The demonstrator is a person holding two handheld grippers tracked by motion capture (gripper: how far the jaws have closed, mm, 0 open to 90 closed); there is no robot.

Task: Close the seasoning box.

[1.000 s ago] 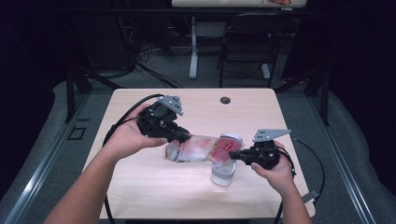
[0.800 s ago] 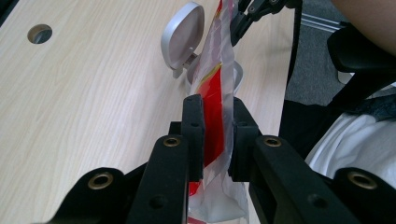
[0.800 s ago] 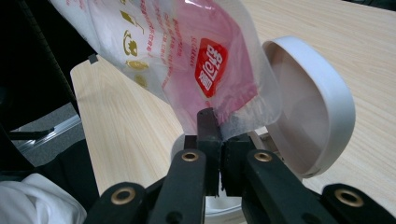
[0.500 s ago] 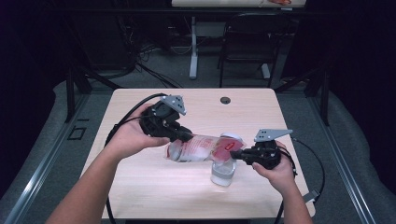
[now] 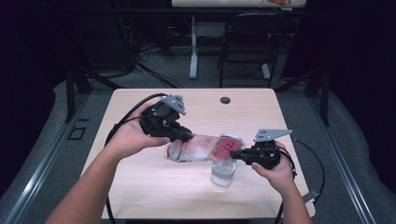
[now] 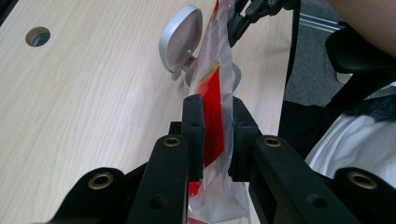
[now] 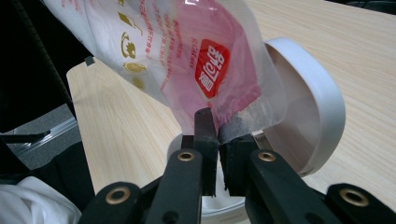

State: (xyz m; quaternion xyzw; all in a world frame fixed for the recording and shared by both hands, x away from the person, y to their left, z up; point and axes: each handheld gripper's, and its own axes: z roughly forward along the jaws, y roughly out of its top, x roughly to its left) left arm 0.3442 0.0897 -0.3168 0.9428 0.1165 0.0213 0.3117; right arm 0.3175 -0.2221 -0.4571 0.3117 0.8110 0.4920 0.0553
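While your left gripper (image 5: 184, 136) and right gripper (image 5: 239, 156) both pinched the bag (image 5: 201, 148) over the open jar (image 5: 222, 171), its mouth looked off-centre, so powder probably risked spilling onto the table (image 5: 140, 186).

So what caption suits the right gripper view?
Right gripper pinching a plastic pouch above an open flip-lid jar.
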